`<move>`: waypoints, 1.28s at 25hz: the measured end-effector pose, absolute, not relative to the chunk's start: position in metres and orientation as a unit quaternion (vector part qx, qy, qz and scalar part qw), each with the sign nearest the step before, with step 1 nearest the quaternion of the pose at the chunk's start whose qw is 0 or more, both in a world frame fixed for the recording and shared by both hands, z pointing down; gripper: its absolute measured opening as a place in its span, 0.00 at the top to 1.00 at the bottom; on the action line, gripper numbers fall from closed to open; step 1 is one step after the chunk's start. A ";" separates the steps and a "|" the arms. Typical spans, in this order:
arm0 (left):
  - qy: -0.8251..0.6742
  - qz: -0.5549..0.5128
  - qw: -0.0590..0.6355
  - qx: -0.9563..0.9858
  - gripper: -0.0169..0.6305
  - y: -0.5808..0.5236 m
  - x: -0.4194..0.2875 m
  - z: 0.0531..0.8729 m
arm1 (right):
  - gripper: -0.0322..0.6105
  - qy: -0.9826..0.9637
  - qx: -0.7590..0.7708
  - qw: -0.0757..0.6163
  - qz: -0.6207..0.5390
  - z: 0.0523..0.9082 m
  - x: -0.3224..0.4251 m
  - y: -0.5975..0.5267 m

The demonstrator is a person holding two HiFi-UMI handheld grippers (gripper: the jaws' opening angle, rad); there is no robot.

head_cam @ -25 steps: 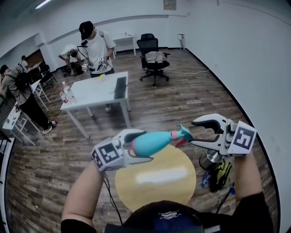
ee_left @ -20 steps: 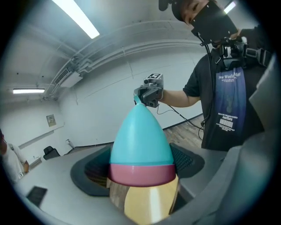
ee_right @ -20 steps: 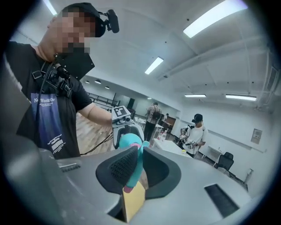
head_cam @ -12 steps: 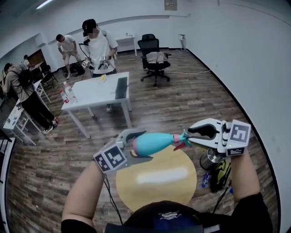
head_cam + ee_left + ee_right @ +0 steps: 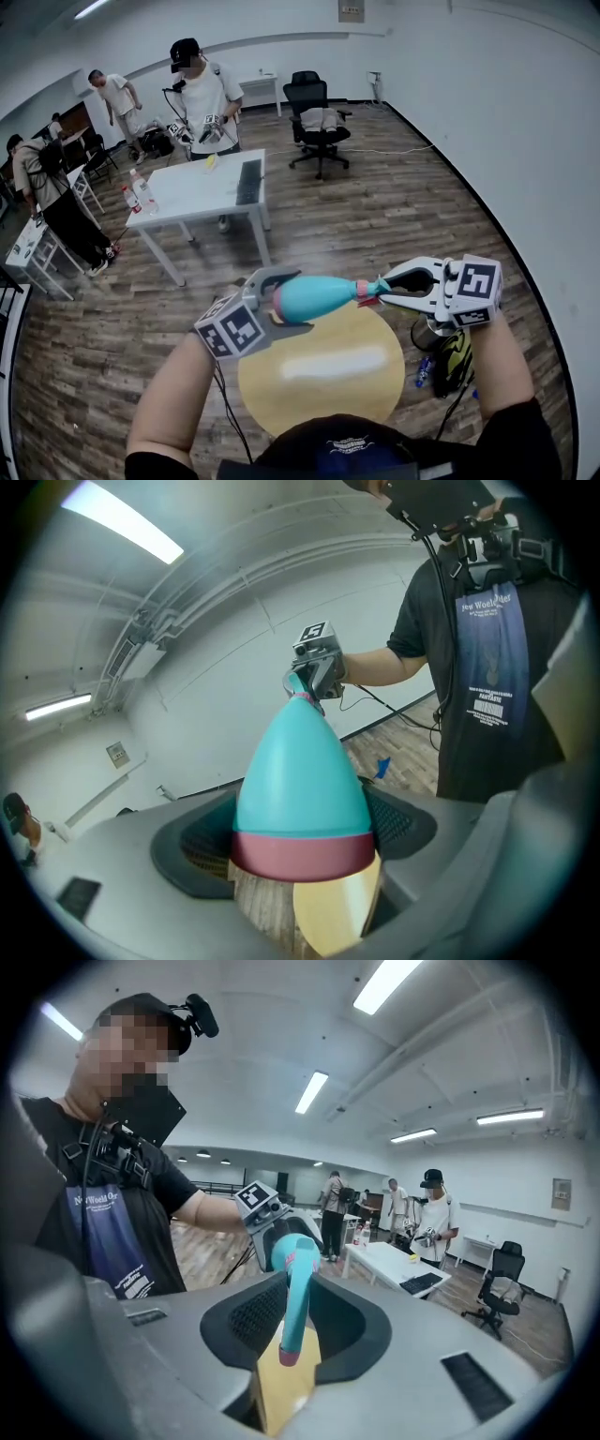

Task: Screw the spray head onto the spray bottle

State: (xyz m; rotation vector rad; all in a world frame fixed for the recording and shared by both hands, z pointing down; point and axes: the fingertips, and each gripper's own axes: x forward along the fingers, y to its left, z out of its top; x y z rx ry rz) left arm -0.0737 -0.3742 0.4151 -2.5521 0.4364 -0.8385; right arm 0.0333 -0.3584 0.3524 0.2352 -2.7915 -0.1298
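R tool jaws just closed from wide spread, then pinched spray head at 3 o'clock end of spray bottle. L tool clamped bottle body, held level above yellow surface. Both wrists rolled since, so prob. twist under way; thread seating couldn't be seen.

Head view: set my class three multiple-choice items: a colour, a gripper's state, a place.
1. The round table's colour? A yellow B black C red
2. The right gripper is: A wide open, empty B shut on the spray head C out of view
3. The spray bottle sits: A on the round table B in the left gripper C in the right gripper alone
Key: 1 A, its top shows yellow. 2 B, its jaws have just been closing and pinch the head. 3 B, left jaws clamp its teal body.
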 end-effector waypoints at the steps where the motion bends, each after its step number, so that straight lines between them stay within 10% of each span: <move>1: 0.161 -0.311 0.220 -0.910 0.27 -0.375 -0.074 0.416 | 0.80 -0.980 0.084 0.173 -0.045 0.353 0.034 -0.359; 9: 0.221 -0.402 0.389 -0.799 0.28 -0.385 -0.077 0.411 | 0.80 -0.973 0.090 0.211 0.006 0.376 0.026 -0.363; 20: 0.288 -0.399 0.623 -0.608 0.28 -0.384 -0.070 0.375 | 0.80 -0.871 0.021 -0.086 0.483 0.380 0.038 -0.395; 32: 0.311 -0.334 0.450 -0.767 0.27 -0.397 -0.077 0.394 | 0.38 -0.908 0.076 -0.131 0.391 0.340 0.045 -0.401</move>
